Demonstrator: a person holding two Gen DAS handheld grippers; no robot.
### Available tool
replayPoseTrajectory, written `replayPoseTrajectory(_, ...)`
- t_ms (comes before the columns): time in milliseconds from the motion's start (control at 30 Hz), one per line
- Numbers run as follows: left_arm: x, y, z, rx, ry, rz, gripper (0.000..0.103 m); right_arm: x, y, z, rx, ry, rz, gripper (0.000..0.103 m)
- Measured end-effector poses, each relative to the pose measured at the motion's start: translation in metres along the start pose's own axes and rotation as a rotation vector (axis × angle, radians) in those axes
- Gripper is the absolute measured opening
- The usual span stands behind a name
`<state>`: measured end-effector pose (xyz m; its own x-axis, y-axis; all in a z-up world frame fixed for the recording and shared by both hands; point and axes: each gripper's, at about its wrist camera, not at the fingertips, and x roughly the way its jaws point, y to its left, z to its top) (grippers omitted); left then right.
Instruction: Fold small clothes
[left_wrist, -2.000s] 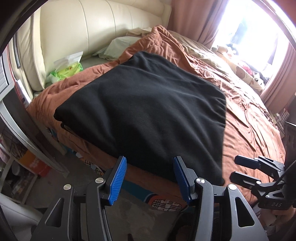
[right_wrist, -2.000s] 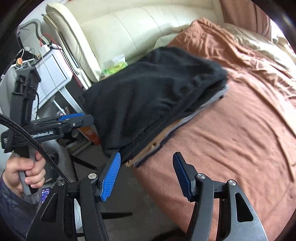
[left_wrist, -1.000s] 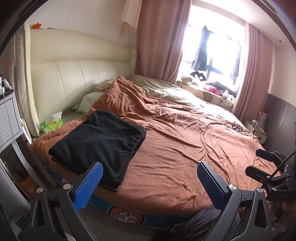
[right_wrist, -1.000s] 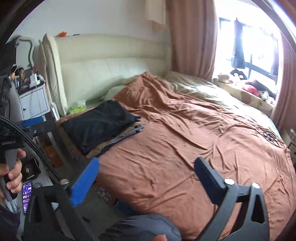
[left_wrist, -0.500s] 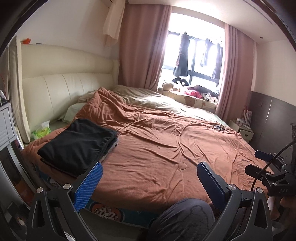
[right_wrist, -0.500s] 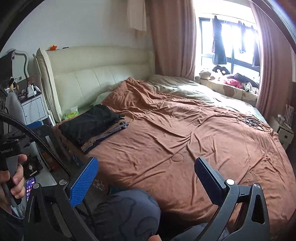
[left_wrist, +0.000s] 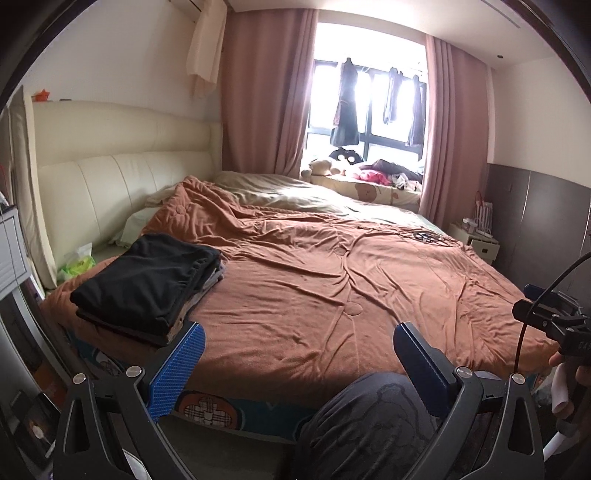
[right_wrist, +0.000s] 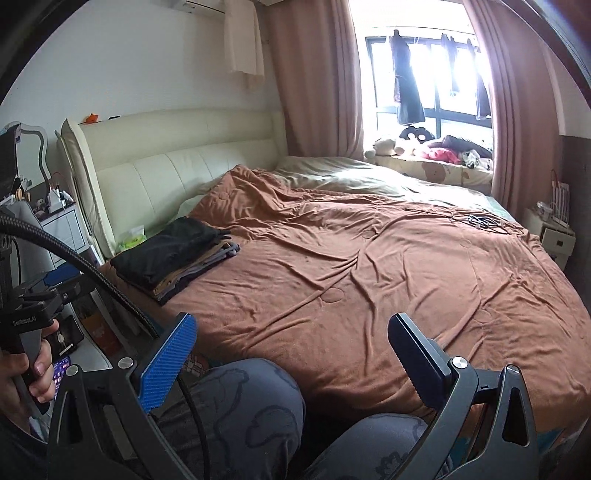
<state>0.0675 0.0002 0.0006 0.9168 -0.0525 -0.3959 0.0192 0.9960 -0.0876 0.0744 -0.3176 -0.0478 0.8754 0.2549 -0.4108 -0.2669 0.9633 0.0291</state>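
Both hand-held grippers, left (left_wrist: 297, 363) and right (right_wrist: 291, 356), hang released and empty; my folded stack (left_wrist: 147, 282) sits at the bed's (left_wrist: 332, 295) near-left corner by the headboard, nearer my left.

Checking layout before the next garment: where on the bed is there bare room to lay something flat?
The brown duvet is bare from the folded clothes stack across to the cables near the far edge. Crowded: the stack's corner by the headboard, with a tissue pack behind it.
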Motion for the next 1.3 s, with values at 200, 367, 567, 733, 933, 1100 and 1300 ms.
replayPoseTrajectory(200, -0.003, -0.003, -0.015, 0.021, -0.011, 0.003, 0.103, -0.006, -0.008, -0.017, 0.019, -0.025, -0.002, 0.103)
replayPoseTrajectory(367, 0.002, -0.007, -0.025, 0.045, -0.011, 0.007, 0.103, -0.001, -0.015, -0.025, 0.038, -0.009, -0.015, 0.103)
replayPoseTrajectory(567, 0.005, -0.009, -0.029, 0.038, -0.010, 0.000, 0.103, 0.002, -0.022, -0.027, 0.060, 0.001, -0.031, 0.103)
replayPoseTrajectory(733, 0.008, -0.008, -0.031, 0.025, -0.003, -0.004, 0.103, 0.004, -0.023, -0.028, 0.066, 0.006, -0.030, 0.103)
replayPoseTrajectory(933, 0.009, -0.006, -0.032, 0.023, -0.001, 0.000, 0.103, 0.007, -0.021, -0.030, 0.063, 0.017, -0.027, 0.103)
replayPoseTrajectory(1100, 0.008, -0.003, -0.034, 0.011, -0.003, 0.005, 0.103, 0.007, -0.024, -0.030, 0.067, 0.021, -0.026, 0.103)
replayPoseTrajectory(1300, 0.006, -0.003, -0.035, 0.015, -0.006, 0.006, 0.103, 0.004, -0.024, -0.032, 0.065, 0.020, -0.041, 0.103)
